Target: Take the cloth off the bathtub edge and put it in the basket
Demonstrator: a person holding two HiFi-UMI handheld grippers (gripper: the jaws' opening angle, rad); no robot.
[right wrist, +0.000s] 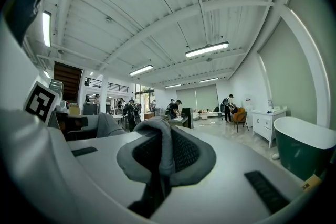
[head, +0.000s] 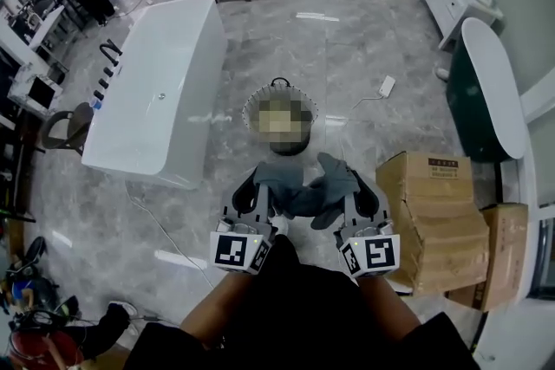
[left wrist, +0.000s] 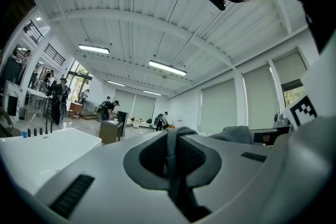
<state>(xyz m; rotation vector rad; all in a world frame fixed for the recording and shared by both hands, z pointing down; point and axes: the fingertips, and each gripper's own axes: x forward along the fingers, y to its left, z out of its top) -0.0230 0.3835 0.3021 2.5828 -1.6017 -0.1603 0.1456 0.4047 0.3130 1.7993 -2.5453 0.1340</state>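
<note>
Status note, cloth-to-basket run.

**Done so far.** You had the cloth (head: 305, 191) off the bathtub (head: 160, 91). In the head view no fabric lay on the white rim. The grey cloth hung in the air between your two hands, over the floor.

**Left gripper** (head: 263, 186). Its jaws were pressed together on one end of the cloth. In the left gripper view a grey fold stood up between the pads.

**Right gripper** (head: 354, 191). It was the same here: the jaws were clamped on the other end, with a fold pinched between the pads in the right gripper view. The middle of the cloth sagged and bunched between the two grips.

**Basket** (head: 257, 100). It stood on the floor just beyond the cloth, near the bathtub's closer end but apart from it. What lay inside it could not be made out. No part of the cloth had crossed its rim. The nearest fold was close to the rim, on your side of it.

**Judgement.**
- The lift-off step looked complete.
- The carry looked most of the way done, since you stood facing the basket with the load held level in front of you.

**Left to do, as I read it.**
- Bring the cloth over the basket opening.
- Lower it past the rim.
- Part both sets of jaws so it drops in.

Until that release, the task counted as unfinished.
</note>
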